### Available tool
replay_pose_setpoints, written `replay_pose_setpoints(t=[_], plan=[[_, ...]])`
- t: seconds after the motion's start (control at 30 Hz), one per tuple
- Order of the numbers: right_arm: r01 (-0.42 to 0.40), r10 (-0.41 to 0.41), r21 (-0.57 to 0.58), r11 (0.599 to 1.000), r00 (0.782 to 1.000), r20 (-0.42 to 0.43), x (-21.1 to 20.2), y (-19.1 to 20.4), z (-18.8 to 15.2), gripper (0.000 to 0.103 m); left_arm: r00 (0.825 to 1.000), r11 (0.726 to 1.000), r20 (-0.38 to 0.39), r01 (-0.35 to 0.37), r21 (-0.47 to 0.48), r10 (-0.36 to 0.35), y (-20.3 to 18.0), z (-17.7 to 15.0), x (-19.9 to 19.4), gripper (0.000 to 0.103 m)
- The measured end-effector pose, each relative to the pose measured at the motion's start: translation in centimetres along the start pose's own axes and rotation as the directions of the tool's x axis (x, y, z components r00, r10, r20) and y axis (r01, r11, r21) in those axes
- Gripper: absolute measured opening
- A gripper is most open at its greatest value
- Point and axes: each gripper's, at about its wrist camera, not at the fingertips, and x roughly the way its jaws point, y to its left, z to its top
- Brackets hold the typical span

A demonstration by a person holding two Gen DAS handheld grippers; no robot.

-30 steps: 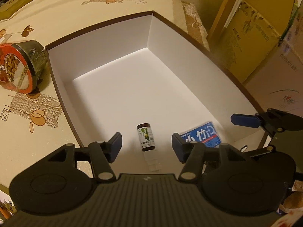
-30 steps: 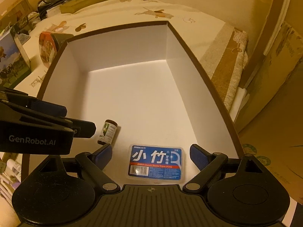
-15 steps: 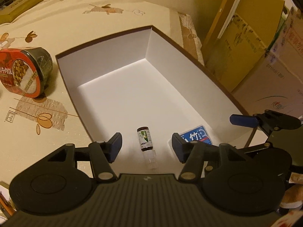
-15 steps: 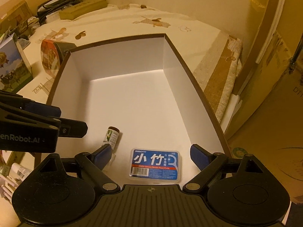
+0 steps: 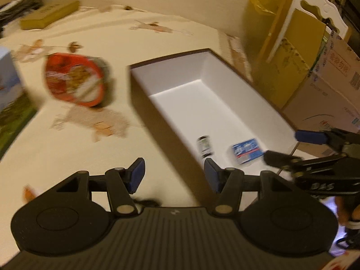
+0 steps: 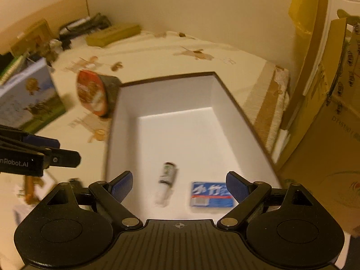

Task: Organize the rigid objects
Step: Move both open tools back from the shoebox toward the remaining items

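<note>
Lying on its side on the table, the red snack tin is, we judge, the next rigid thing to put away, since the white box already holds a small brown bottle and a blue floss-pick case near its close end. The tin rests just beside the box's far left corner, on the outside, with its printed lid facing us and its round axis running roughly level toward the box wall. From our left tongs it sits up and to the left, well apart; these tongs are half open with nothing between the blue pads, and they hang over the box's left wall. Our right tongs stand wide and empty above the box's near end, with the box wall between them and the tin. The left tongs are therefore the nearer, and we would expect to cross the tin's rim rather than its broad lid. A blue picture box stands further left, clear of that path.
</note>
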Motion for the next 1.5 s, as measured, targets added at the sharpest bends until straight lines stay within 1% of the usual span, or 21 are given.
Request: replay_pose_setpoints(t=[0.1,0.2,0.33,0.53,0.63,0.8,0.9,1.03,1.2,1.5], plan=[[-0.041,0.041,0.019,0.999,0.999,0.011,-1.5,1.9,-1.2,0.087,0.999,0.999,0.003,-0.048,-0.019,0.049,2.4,-2.5,-2.5,0.054],[-0.068,0.067,0.030,0.997,0.998,0.011,-2.7,4.1,-2.5,0.087,0.995,0.994,-0.011,-0.095,-0.047,0.094,4.8,-4.9,-4.7,0.054],[-0.111,0.111,0.030,0.993,0.994,-0.005,-3.8,6.9,-4.1,0.087,0.990,0.985,-0.019,-0.144,-0.093,0.143,7.4,-7.9,-7.5,0.054],[-0.175,0.175,0.002,0.985,0.984,-0.019,-4.8,10.7,-5.7,0.087,0.978,0.963,-0.022,-0.210,-0.170,0.210,9.8,-11.9,-11.1,0.054],[-0.194,0.193,-0.021,0.981,0.981,-0.032,-5.0,12.3,-6.5,0.087,0.974,0.956,-0.036,-0.227,-0.188,0.225,10.4,-13.5,-12.1,0.054],[-0.228,0.226,-0.064,0.971,0.973,-0.047,-4.7,14.7,-7.7,0.087,0.970,0.944,-0.073,-0.243,-0.224,0.232,11.1,-15.8,-12.4,0.054],[-0.237,0.231,-0.094,0.967,0.970,-0.071,-4.1,15.9,-8.6,0.087,0.964,0.937,-0.101,-0.264,-0.227,0.247,11.2,-16.9,-11.9,0.054],[-0.245,0.236,-0.096,0.965,0.966,-0.102,-2.9,16.6,-9.6,0.087,0.965,0.938,-0.122,-0.255,-0.237,0.232,11.4,-17.9,-10.9,0.054],[-0.222,0.210,-0.093,0.970,0.969,-0.130,-1.4,16.2,-10.2,0.087,0.966,0.943,-0.140,-0.246,-0.223,0.219,11.0,-18.6,-9.4,0.054],[-0.172,0.163,-0.048,0.984,0.973,-0.162,0.2,14.1,-11.0,0.087,0.965,0.957,-0.163,-0.231,-0.173,0.203,9.7,-19.0,-5.6,0.054]])
